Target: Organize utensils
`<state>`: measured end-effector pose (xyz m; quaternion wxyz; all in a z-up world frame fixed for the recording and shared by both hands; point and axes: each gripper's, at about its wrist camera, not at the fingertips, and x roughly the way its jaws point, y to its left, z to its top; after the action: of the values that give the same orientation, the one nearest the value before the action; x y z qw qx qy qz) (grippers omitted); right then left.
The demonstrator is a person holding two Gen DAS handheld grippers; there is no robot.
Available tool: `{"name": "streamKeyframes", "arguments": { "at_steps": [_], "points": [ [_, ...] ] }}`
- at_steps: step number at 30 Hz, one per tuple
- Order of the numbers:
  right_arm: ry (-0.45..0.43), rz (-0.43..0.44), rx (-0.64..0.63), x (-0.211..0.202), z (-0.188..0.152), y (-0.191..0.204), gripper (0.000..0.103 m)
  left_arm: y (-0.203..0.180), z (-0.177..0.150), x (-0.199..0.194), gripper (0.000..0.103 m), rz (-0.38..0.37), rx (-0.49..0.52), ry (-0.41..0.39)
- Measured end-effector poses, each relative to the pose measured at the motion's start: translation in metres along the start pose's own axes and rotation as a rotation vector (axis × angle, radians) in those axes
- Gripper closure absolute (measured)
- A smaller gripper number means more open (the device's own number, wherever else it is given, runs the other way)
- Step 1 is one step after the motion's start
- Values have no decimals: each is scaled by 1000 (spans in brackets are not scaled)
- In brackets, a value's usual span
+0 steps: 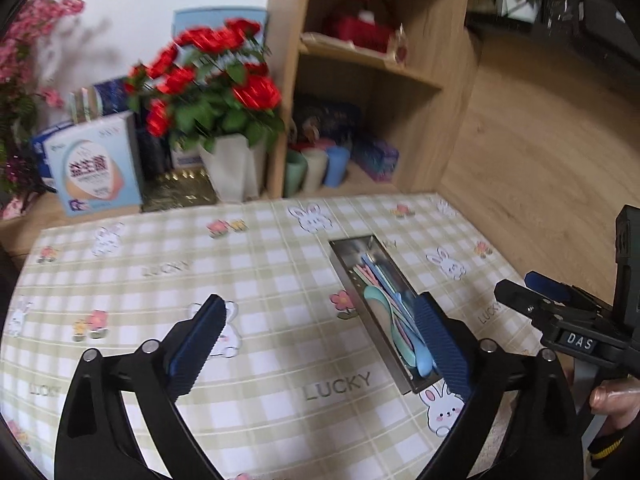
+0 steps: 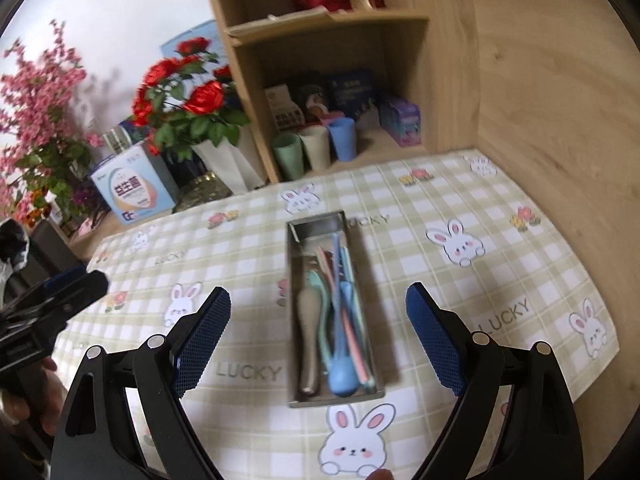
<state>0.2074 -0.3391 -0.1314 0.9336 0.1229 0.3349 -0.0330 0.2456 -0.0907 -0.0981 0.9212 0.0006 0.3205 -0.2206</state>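
1. Left wrist view: the left gripper [image 1: 320,344] is seen with its blue ribbed pads spread wide and nothing between them, above the green-checked tablecloth with rabbit prints [image 1: 248,276].
2. The narrow rectangular steel tray [image 1: 348,270] lies to the right of centre, holding the pastel plastic spoons and forks [image 1: 394,312]; its near end is partly hidden behind the right pad.
3. At the far right edge the right gripper [image 1: 532,290] is visible from the side; its jaw spacing cannot be told here.
4. Right wrist view: the right gripper [image 2: 318,338] is shown spread and empty, with the steel tray [image 2: 294,248] centred beyond it and the utensils [image 2: 340,320] lying lengthwise inside, handles pointing far.
5. No loose utensil is seen on the cloth, so the sorting step is judged finished or nearly so; the next move is judged to call only for a check or a withdrawal.
6. Beyond the cloth stand a wooden shelf unit [image 2: 352,40], three pastel cups [image 2: 314,152], a white vase of red roses [image 2: 188,100] and a pale blue carton [image 2: 132,188].
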Motion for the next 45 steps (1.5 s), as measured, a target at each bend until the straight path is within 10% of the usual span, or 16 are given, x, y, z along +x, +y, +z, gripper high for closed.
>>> {"name": "streamKeyframes", "arguments": {
  "at_steps": [17, 45],
  "points": [
    [-202, 82, -149, -142, -23, 91, 16, 33, -31, -193, 6, 196, -1, -197],
    [-337, 40, -172, -185, -56, 89, 16, 8, -60, -227, 6, 311, 18, -307]
  ]
}}
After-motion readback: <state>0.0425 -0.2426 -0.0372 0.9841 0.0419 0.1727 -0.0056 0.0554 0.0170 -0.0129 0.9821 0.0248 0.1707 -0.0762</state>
